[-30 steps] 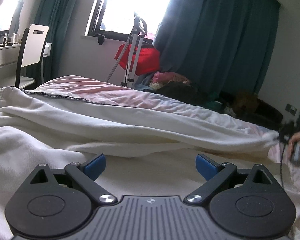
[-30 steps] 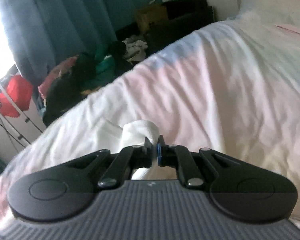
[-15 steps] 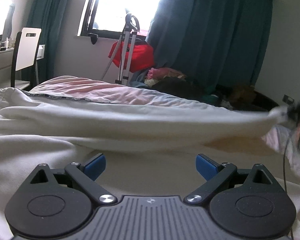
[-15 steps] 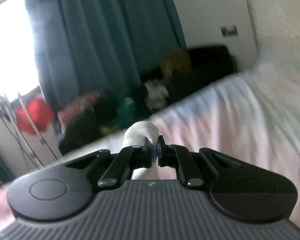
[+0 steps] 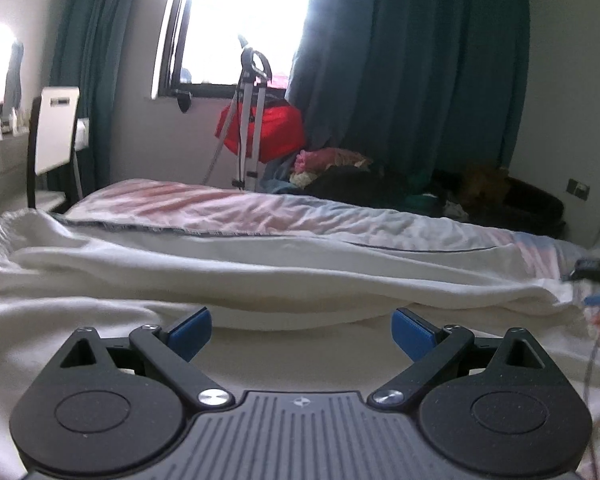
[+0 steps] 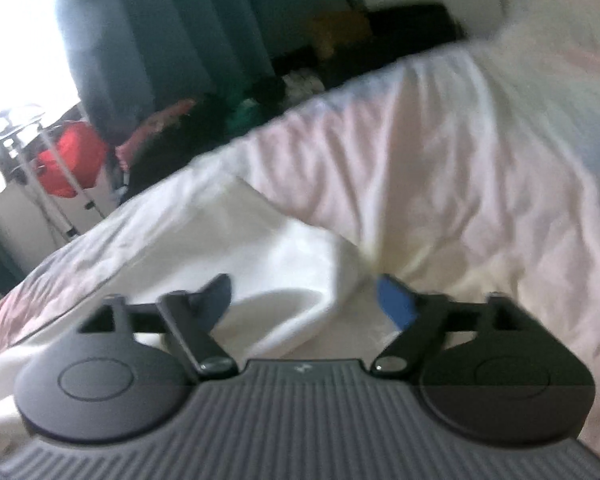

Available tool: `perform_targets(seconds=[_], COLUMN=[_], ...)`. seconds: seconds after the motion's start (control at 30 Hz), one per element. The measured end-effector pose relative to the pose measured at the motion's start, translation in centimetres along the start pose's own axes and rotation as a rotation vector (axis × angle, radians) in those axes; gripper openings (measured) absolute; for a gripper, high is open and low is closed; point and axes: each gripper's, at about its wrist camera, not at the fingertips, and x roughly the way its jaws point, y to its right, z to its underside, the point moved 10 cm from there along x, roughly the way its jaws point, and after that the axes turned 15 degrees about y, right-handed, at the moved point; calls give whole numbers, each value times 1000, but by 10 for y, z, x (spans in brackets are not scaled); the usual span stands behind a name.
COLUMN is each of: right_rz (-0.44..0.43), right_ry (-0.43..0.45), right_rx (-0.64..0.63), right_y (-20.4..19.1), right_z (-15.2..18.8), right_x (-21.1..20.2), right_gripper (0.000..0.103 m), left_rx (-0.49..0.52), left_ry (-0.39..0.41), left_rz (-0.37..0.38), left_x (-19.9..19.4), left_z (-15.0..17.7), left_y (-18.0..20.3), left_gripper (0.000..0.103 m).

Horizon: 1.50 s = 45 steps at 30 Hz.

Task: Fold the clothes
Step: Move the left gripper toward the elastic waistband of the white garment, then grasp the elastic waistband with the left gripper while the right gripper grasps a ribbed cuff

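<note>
White fabric, a long garment [image 5: 260, 280], lies stretched across the bed [image 5: 300, 216] on the pink-tinted sheet, folded lengthwise into a soft ridge. The left tongs [image 5: 302, 330] are spread wide and released, low over the near part of the cloth, gripping nothing. The right tongs [image 6: 304, 300] are likewise parted and empty in a blurred view, with the garment's end [image 6: 284, 264] lying loose between and just beyond the blue pads.

Home bedroom, bed [image 5: 260, 208], curtains [image 5: 412, 80]
</note>
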Motion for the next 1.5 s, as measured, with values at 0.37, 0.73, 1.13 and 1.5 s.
perform_targets(seconds=[0.37,0.73,1.13,1.5], right_rz=[-233,-347,-293,-254], right_ry=[97,91,52,-23], right_rx=[-158,-229,-251,-248], right_y=[-99,-129,-115,-101], right_z=[-28,-3,23,33], right_x=[-138,-222,-228,-217], right_gripper=[83,83,83,83], left_rx=[54,127,-150,-524], left_ry=[25,8,-202,-438], left_rz=[-5,-11,-269,-640], left_x=[-26,-54,-77,-131], left_z=[-12,-5,9,23], left_y=[9,18,-91,-254], left_gripper=[98,98,98,98])
